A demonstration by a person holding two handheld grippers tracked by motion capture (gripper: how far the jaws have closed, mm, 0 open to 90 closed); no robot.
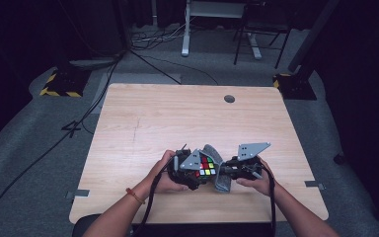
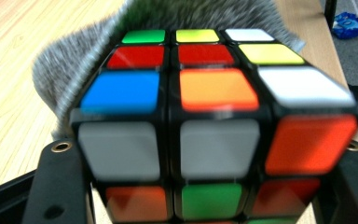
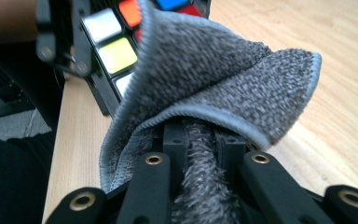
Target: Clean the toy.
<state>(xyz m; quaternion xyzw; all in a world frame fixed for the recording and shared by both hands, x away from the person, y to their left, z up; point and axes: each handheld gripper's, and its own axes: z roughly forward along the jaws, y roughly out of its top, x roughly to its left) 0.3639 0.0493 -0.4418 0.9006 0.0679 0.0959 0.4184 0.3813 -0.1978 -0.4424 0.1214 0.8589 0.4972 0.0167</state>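
wooden table [image 1: 153, 123] | left gripper [image 1: 190, 170] jaws clamp cube [image 2: 214, 116], edges blurred | right gripper [image 1: 237, 170] jaws pinch cloth [image 3: 223, 88]

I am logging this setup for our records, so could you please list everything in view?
Puzzle cube: one, black with coloured stickers, clamped in the left gripper above the table's near edge.
Cloth: one, grey, pinched in the right gripper and pressed against the cube.
Table: one, light wood.
Grommet hole: one, dark, far side of the tabletop.
Blue packet: one, on the floor.
Left gripper: one, black, shut on the cube.
Right gripper: one, black, shut on the cloth.
Hands: two, at the near edge.
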